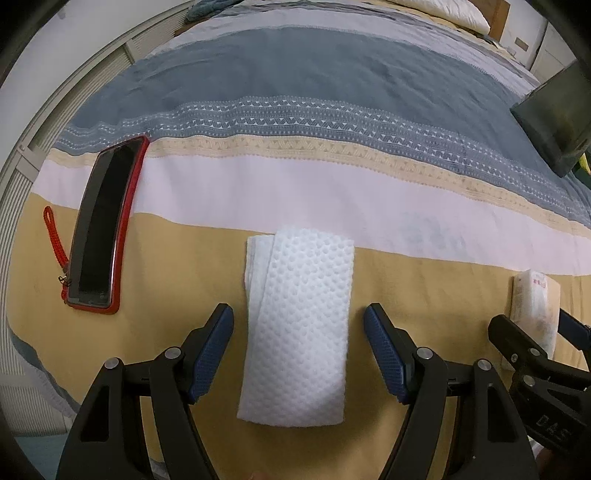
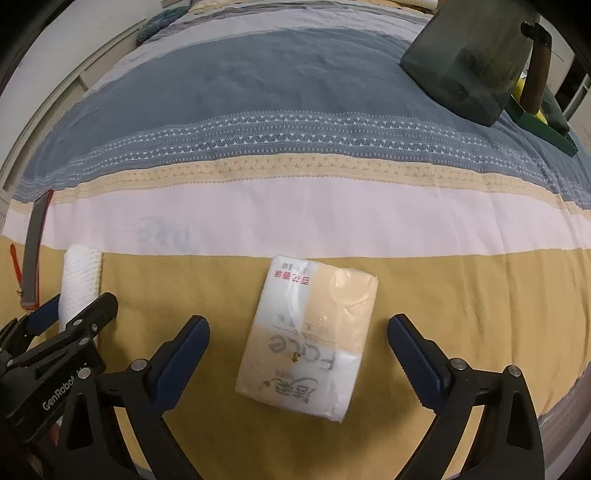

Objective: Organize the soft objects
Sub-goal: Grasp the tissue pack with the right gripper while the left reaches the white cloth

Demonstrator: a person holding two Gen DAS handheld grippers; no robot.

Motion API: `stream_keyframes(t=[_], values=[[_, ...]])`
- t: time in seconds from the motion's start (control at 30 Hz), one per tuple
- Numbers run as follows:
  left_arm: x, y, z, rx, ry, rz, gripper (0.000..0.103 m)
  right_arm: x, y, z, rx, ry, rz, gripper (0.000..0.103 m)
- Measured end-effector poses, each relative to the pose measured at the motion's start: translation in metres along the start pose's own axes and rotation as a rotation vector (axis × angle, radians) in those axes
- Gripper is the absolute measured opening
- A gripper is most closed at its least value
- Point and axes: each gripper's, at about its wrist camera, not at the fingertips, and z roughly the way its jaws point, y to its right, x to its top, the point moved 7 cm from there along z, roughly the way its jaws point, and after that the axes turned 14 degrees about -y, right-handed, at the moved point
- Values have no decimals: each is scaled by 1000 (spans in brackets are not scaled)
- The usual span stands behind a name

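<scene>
Home bedroom. Bed point(image 1: 295, 85) fills both views, w/ striped cover: grey-blue, patterned cream trim, white, mustard bands. Pillow point(image 1: 454, 11) at far end, top right of left wrist view. Louvred closet doors point(image 1: 18, 229) along left edge. Personal items on cover: phone in red case point(image 1: 103, 225) w/ wrist strap, folded white cloth point(image 1: 299, 325), wrapped tissue pack point(image 2: 310, 339), dark bag point(image 2: 472, 55) at right.

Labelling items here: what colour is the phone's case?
Red, with a red braided strap; the phone case shows best in the left wrist view.
</scene>
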Motion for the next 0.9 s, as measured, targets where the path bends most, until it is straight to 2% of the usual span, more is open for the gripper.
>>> stream_keyframes(t=[0.2, 0.27, 0.53, 0.73, 0.9], values=[[2, 2, 4, -5, -2, -3, 68, 2, -7, 13, -32, -15, 7, 87], [1, 3, 4, -5, -3, -2, 68, 3, -10, 15, -30, -12, 7, 81], [4, 2, 6, -4, -6, -8, 68, 1, -9, 10, -11, -13, 16, 75], [4, 4, 7, -3, -9, -11, 68, 0, 0, 12, 1, -17, 13, 60], [4, 3, 8, -3, -13, -15, 68, 2, 7, 12, 12, -21, 6, 57]])
